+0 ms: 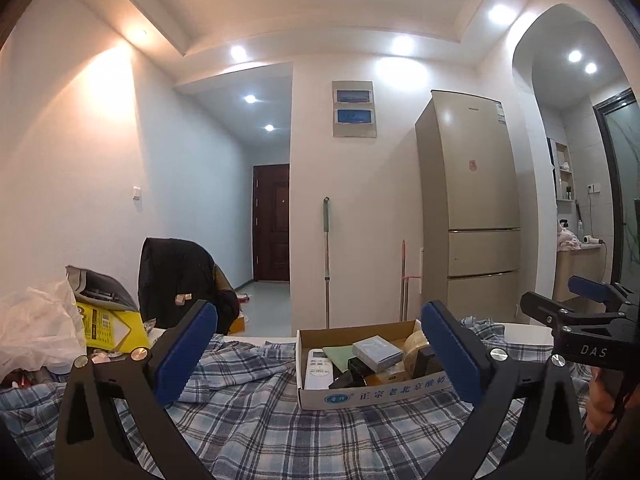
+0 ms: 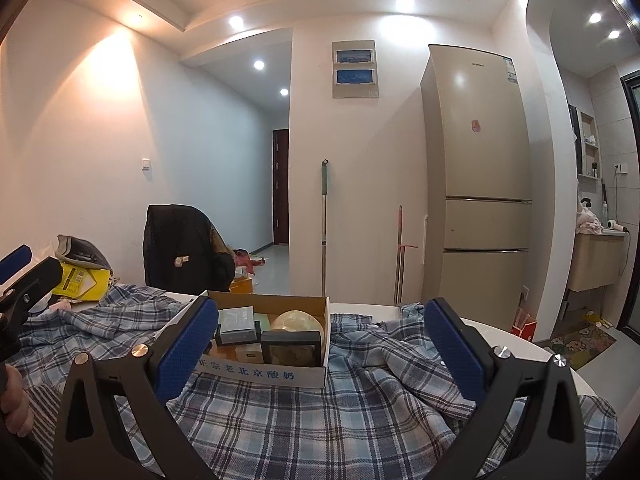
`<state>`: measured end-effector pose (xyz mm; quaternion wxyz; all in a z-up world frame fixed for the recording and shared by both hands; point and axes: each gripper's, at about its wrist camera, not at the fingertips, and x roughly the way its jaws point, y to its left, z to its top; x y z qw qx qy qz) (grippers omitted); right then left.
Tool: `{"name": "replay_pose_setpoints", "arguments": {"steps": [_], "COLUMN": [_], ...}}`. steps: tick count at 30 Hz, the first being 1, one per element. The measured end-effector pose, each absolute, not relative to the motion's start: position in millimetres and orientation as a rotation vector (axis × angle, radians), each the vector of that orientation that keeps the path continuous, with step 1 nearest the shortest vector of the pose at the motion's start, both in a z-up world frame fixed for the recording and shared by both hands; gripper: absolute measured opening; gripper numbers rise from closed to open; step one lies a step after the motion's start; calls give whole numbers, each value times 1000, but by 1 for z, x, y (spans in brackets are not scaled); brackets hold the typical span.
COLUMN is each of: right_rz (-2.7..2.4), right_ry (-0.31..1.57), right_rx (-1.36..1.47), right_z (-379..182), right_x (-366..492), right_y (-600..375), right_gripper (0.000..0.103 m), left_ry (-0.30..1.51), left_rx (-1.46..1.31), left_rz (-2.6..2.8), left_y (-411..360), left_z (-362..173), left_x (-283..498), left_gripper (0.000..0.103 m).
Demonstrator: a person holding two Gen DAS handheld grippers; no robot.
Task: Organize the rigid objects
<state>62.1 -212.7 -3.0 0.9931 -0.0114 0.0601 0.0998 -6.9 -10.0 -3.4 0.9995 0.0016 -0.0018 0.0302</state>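
A white cardboard box (image 1: 372, 394) with blue print sits on a blue plaid cloth (image 1: 260, 432); it also shows in the right wrist view (image 2: 256, 372). It holds a white remote (image 1: 318, 368), a grey box (image 1: 378, 354), a roll of tape (image 1: 416, 344), a black case (image 2: 291, 346) and other small items. My left gripper (image 1: 320, 354) is open and empty, just short of the box. My right gripper (image 2: 322, 350) is open and empty, with the box ahead to its left. The right gripper appears at the right edge of the left wrist view (image 1: 580, 320).
A yellow package (image 1: 110, 326), a white plastic bag (image 1: 36, 332) and clutter lie at the table's left. A chair with a dark jacket (image 1: 180, 280) stands behind. A fridge (image 1: 468, 208) and mop handles (image 1: 326, 260) stand against the far wall.
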Motion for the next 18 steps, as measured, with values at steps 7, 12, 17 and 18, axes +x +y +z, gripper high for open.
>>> {"name": "replay_pose_setpoints", "arguments": {"steps": [7, 12, 17, 18], "right_rz": [195, 189, 190, 190], "right_ry": [114, 96, 92, 92], "right_rx": [-30, -44, -49, -48], "right_z": [-3, -2, -1, -1], "right_x": [61, 57, 56, 56], "right_y": [-212, -209, -208, -208], "right_gripper": [103, 103, 103, 103], "left_ry": [16, 47, 51, 50], "left_rx": [-3, -32, -26, -26], "left_rz": [56, 72, 72, 73], "left_y": [-8, -3, -4, -4], "left_z": [-4, -5, -6, -6], "left_x": [-3, 3, 4, 4], "left_gripper": [103, 103, 103, 103]}}
